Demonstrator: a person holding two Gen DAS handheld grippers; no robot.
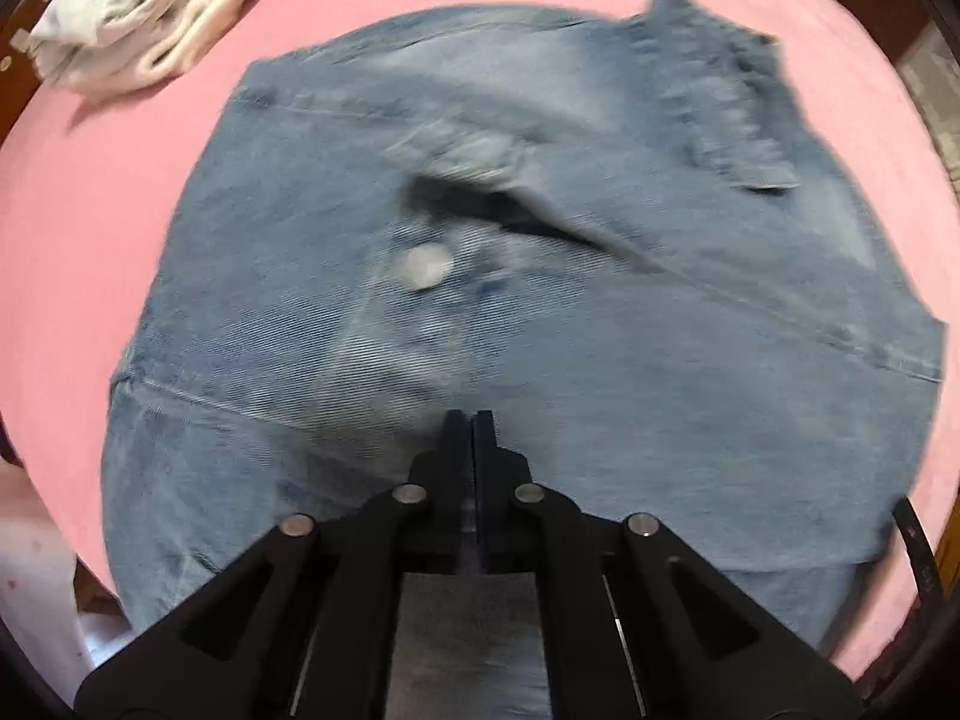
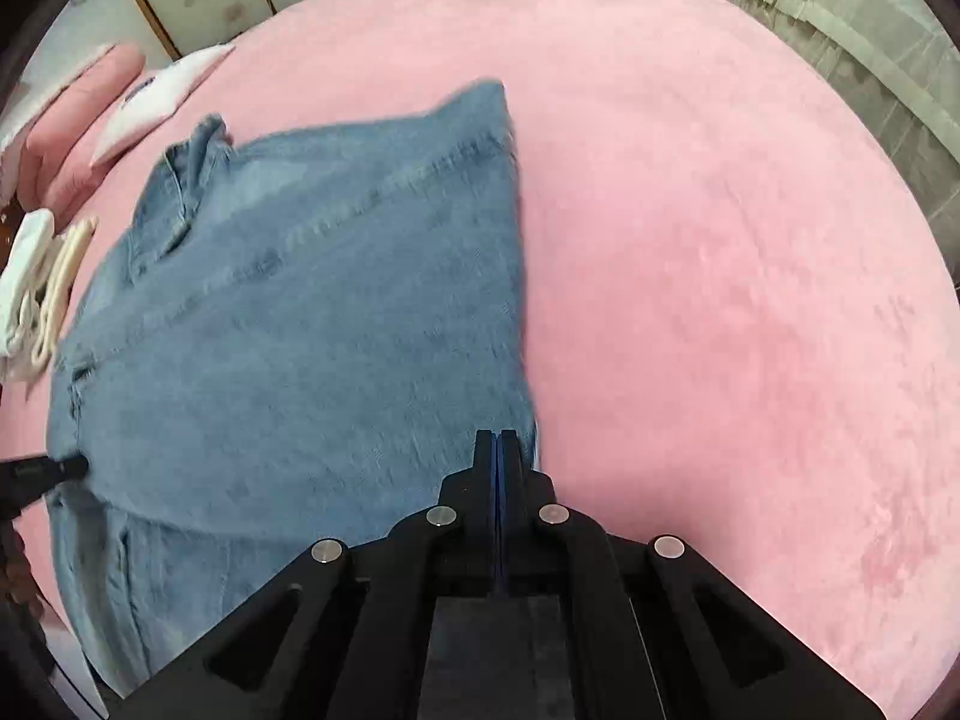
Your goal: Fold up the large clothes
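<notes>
A large light-blue denim garment (image 1: 600, 360) lies spread on the pink bed cover (image 1: 120, 210), with a metal button (image 1: 426, 264) near its middle. My left gripper (image 1: 469, 420) points steeply down at it, jaws shut, tips on the denim; no fabric shows between them. In the right wrist view the same denim garment (image 2: 300, 330) fills the left half. My right gripper (image 2: 497, 438) is shut, its tips at the cloth's lower right edge. The left gripper (image 2: 66, 468) touches the denim's left edge. A black part of the right gripper (image 1: 915, 540) shows at the right border.
Folded white and cream clothes (image 1: 138, 18) lie at the far left of the bed, also seen as a pile of folded clothes (image 2: 30, 282). A pink pillow (image 2: 78, 132) and a white pillow (image 2: 162, 96) sit beyond. Bare pink cover (image 2: 720, 300) stretches right. Grey-green bedding (image 2: 840, 18) lies past the bed's edge.
</notes>
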